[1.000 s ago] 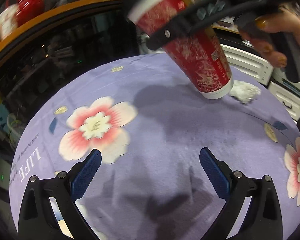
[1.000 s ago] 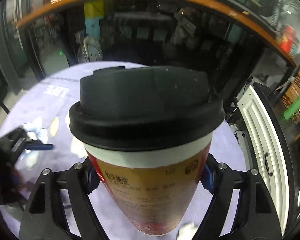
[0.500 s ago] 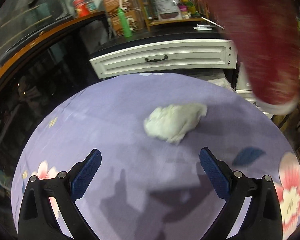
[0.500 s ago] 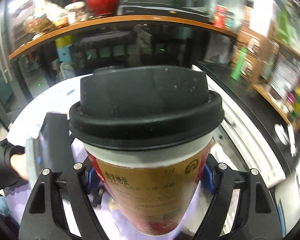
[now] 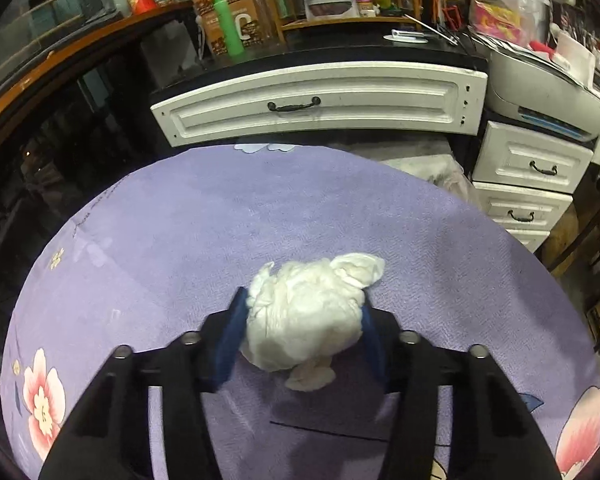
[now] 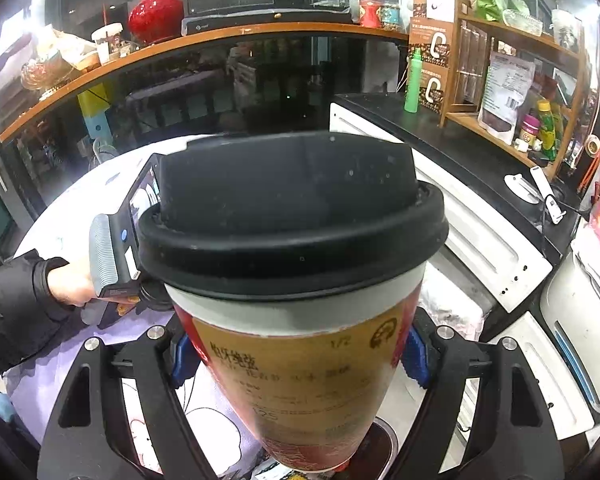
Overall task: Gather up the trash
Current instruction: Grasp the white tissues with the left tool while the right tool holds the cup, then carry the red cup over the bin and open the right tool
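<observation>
so our left tongs [image 5: 302,330] have just been closing in, and the crumpled white tissue wad [image 5: 306,314] sits right between the blue pads [image 5: 230,340]. both pads look like they're pressed against its sides, so we're calling it gripped. the wad rests on the round counter's purple cloth [image 5: 180,240] with pink flowers [image 5: 42,394] printed near the edge. a bit of the tissue sticks out past the fingertips on the far right side, and another scrap hangs out toward the camera.

our right tongs [image 6: 296,354] are clamped on a paper coffee cup [image 6: 296,384], red and gold with printed text, topped by a black sip lid [image 6: 288,216]. the pads squeeze the cup just below its white rim band, and the cup stands more or less upright in the grip, filling most of that view.

off to the left of the cup we can see a hand [image 6: 70,282] in a black sleeve [image 6: 12,308] holding the other gripper handle over the purple cloth.

behind the counter there's a white drawer front [image 5: 320,100] with a dark handle, a green bottle [image 5: 229,26] on the black top above it, and a red vase [image 6: 155,4] on the orange-edged shelf.
</observation>
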{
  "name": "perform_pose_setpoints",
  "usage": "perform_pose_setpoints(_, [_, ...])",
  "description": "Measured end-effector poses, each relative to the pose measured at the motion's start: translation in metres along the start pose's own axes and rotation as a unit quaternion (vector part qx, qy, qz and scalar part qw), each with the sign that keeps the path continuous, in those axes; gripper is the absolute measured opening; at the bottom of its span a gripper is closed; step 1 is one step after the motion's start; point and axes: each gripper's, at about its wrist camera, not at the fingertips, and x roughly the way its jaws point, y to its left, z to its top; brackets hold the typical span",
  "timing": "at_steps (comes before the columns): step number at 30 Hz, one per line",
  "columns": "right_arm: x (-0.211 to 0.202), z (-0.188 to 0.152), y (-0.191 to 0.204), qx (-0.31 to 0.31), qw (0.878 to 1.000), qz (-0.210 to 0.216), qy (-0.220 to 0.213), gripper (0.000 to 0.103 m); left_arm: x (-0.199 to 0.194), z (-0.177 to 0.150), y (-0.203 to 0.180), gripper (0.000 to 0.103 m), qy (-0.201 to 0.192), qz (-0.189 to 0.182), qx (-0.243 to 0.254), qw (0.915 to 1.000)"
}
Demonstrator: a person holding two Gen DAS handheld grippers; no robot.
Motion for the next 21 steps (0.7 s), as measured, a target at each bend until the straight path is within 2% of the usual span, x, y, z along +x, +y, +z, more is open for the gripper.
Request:
perform_pose_setpoints(3, [-0.007,-0.008,0.002,0.011,1.0,-0.001,-0.012,0.078,-0.007,-0.001,-0.001,0.039,-0.01,0.002,-0.007,0.9999])
perform_pose_setpoints(6, [-0.015,-0.016,0.004,0.026,0.999,0.0,-0.025,0.078,-0.024,-0.004,0.0,0.038,-0.023,-0.005,-0.02,0.9995])
perform_pose_setpoints(16, [-0.054,-0.063,0.021,0.076,0.996,-0.004,-0.048,0.078,-0.115,-0.038,-0.015,0.038,-0.077,-0.033,-0.043,0.9956])
perform_pose_setpoints(21, [-0.077,-0.099,0.032,0.099,0.994,-0.009,-0.047,0.078,-0.157,-0.064,-0.04,0.038,-0.1,-0.016,-0.028,0.9944])
